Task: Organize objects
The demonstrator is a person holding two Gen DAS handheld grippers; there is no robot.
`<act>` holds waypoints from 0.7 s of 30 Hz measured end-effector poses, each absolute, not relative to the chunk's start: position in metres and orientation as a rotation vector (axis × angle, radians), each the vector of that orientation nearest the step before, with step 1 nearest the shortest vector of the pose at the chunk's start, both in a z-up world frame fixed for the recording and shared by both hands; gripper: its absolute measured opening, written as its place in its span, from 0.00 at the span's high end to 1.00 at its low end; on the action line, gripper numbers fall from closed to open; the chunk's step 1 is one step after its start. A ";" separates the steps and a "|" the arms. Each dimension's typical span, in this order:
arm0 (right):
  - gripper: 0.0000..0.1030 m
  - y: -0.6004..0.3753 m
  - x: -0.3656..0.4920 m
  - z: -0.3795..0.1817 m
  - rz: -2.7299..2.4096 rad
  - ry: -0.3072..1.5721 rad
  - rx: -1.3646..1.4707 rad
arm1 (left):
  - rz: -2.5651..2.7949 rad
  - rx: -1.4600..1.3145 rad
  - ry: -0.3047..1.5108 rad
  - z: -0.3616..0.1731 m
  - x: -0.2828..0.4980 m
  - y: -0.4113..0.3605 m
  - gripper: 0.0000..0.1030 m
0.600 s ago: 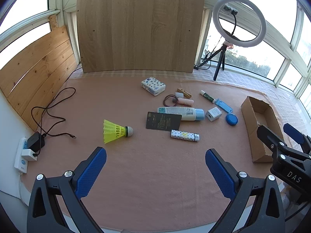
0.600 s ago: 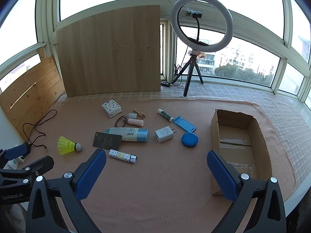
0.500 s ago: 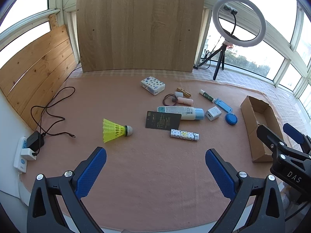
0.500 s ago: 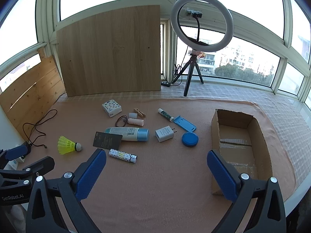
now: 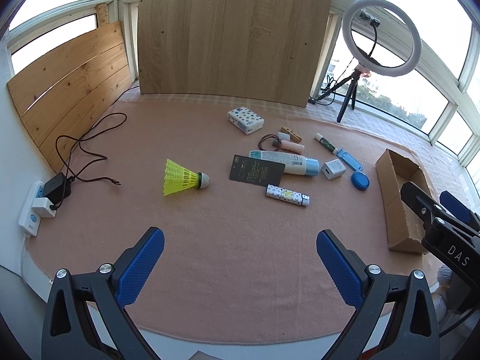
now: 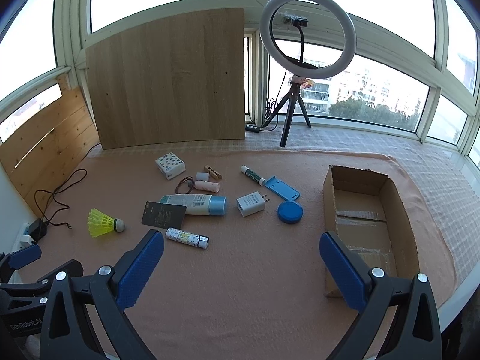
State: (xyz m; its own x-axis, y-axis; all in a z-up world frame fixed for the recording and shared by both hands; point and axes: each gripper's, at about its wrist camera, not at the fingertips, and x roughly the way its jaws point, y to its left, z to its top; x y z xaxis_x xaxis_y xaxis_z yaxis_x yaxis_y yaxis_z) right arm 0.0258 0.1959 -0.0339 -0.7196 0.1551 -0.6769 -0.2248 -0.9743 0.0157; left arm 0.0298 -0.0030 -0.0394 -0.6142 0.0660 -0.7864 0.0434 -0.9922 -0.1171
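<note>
Objects (image 6: pixel 207 201) lie scattered mid-mat, left of the empty box (image 6: pixel 369 225). Left gripper (image 5: pixel 240 265) and right gripper (image 6: pixel 241 267) hover near, jaws wide, empty. Risk: crowded items; grabbing one may knock its neighbours.

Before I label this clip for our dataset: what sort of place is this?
Likely an enclosed home balcony used as a recording spot: wraparound windows facing apartment blocks, a ring light on a tripod, a pink blanket as the work surface.

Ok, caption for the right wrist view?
Open right gripper above pink mat; scattered small items left of empty cardboard box.
</note>
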 end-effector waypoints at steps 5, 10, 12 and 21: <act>0.01 0.196 0.027 -0.035 2.732 0.150 -1.064 | 2.800 -1.384 -0.196 -0.039 0.037 -0.001 0.01; 0.01 0.196 0.028 -0.034 2.734 0.149 -1.064 | 2.790 -1.393 -0.156 -0.037 0.039 0.004 0.01; 0.01 0.196 0.029 -0.034 2.735 0.150 -1.063 | 2.778 -1.399 -0.145 -0.038 0.040 0.006 0.01; 0.01 0.195 0.028 -0.035 2.735 0.157 -1.072 | 2.780 -1.416 -0.154 -0.037 0.040 0.006 0.01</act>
State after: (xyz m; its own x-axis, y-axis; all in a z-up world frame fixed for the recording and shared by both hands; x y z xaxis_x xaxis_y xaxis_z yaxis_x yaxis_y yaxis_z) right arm 0.0282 0.1945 -0.0350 -0.7170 0.1464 -0.6815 -0.2235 -0.9744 0.0259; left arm 0.0399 0.0055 -0.0365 -0.5887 0.0607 -0.8060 0.0287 -0.9950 -0.0959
